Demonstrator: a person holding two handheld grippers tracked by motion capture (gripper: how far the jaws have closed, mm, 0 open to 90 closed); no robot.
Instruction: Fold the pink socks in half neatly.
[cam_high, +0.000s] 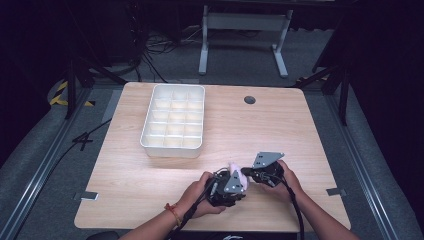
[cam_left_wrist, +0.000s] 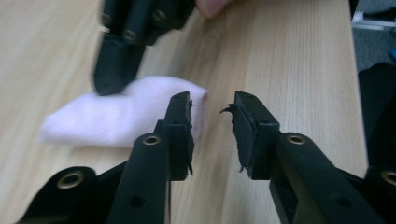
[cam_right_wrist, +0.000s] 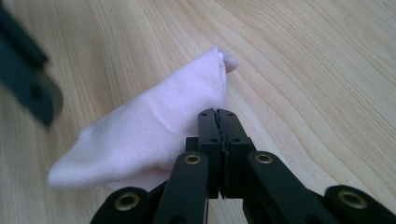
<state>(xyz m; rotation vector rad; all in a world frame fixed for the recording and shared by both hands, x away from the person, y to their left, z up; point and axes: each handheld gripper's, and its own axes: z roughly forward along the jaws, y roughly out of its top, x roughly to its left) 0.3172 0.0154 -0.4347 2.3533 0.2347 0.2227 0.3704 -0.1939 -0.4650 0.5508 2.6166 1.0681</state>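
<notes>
Pinching a soft, folded pink cloth (cam_right_wrist: 140, 140), the right gripper (cam_right_wrist: 218, 116) is pressed together; the left gripper (cam_left_wrist: 212, 112) is spread.

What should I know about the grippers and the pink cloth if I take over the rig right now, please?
Right gripper: jaws pressed together at the edge of the pink cloth, apparently pinching it.
Left gripper: jaws apart, beside the cloth's near end, holding nothing.
The cloth lies folded on the table near the front edge.
The white divided tray sits farther back, its compartments seemingly empty.
Left to do: probably a grip with the left gripper, then handling the cloth.
</notes>
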